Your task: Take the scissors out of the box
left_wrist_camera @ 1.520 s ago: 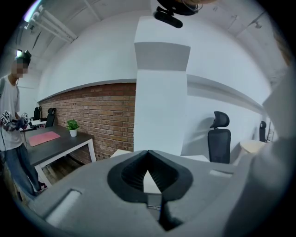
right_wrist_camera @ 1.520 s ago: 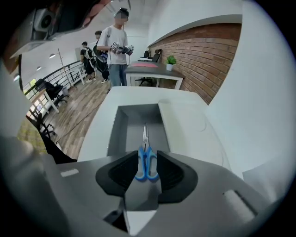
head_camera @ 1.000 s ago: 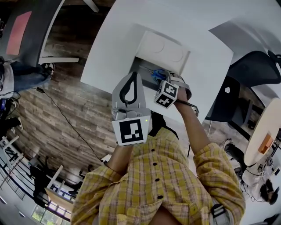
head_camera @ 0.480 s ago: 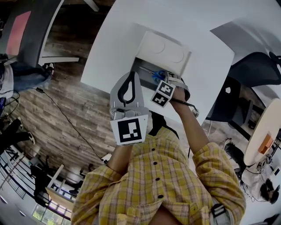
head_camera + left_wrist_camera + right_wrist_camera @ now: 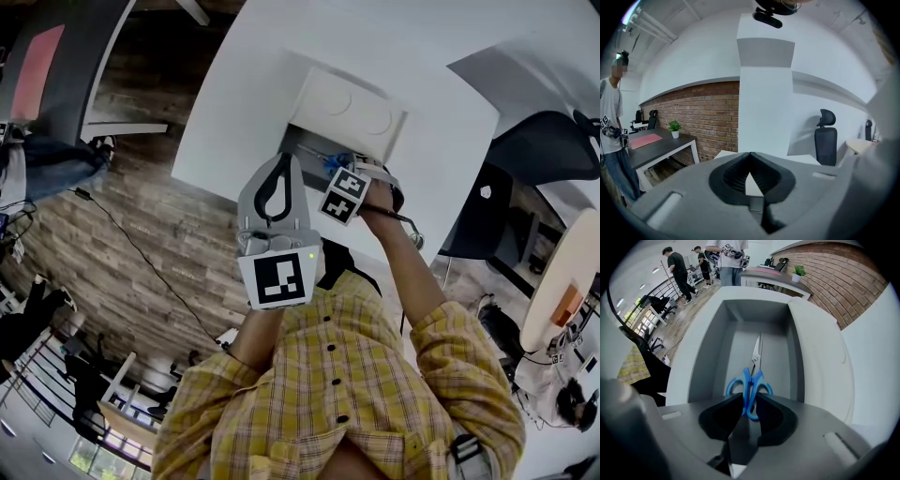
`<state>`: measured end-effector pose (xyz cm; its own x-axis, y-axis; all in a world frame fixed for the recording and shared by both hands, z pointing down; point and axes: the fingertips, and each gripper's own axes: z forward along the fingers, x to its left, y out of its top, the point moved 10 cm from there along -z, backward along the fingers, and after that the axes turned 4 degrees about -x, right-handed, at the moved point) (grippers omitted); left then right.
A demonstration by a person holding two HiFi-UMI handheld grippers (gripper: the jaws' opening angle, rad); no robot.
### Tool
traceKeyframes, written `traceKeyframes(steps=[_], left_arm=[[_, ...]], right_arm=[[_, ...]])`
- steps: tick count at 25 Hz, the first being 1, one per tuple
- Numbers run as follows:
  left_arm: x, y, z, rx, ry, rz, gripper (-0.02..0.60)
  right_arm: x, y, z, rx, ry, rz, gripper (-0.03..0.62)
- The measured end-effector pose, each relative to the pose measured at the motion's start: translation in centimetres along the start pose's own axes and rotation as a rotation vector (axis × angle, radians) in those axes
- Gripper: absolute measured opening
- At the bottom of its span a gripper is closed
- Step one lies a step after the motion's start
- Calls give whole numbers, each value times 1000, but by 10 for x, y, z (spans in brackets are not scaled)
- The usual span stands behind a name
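The blue-handled scissors [image 5: 751, 380] lie flat on the floor of the open grey box [image 5: 722, 343], blades pointing away from me. My right gripper [image 5: 749, 397] points straight down into the box. Its jaws have just been closing, and the tips now press on either side of the blue handle. In the head view the right gripper [image 5: 343, 171] is at the box's near edge, by a bit of blue scissors [image 5: 339, 159]. The white lid [image 5: 349, 105] stands open behind. My left gripper [image 5: 281, 159] hangs level in front of the box, shut and empty, with its tips [image 5: 750, 153] meeting.
The box sits near the front edge of a white table [image 5: 262, 84]. A black office chair [image 5: 548, 141] stands to the right and a round table [image 5: 562, 281] further off. Beyond are a dark desk [image 5: 656, 145] and people [image 5: 677, 266] on the wooden floor.
The right gripper's marker cube has shifted a little up and left, toward the box, and tilted. The left gripper has stayed in place.
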<state>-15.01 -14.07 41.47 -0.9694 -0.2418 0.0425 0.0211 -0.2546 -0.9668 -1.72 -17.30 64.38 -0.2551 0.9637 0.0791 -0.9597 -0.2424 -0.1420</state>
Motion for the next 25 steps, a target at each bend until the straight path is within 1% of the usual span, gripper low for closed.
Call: traceKeyframes(steps=[5, 12, 18, 25], left_arm=[[-1, -2, 1, 0, -5, -4, 5], [-3, 3, -3, -7, -10, 11, 5], [-6, 4, -6, -10, -5, 11, 5], [-10, 9, -11, -23, -6, 22, 5]], right_arm=[[-4, 1, 2, 4, 25, 6, 89], [-4, 0, -2, -7, 18, -6, 84], [-7, -3, -11, -47, -5, 25, 83], [-7, -7, -25, -107, -3, 74, 83]])
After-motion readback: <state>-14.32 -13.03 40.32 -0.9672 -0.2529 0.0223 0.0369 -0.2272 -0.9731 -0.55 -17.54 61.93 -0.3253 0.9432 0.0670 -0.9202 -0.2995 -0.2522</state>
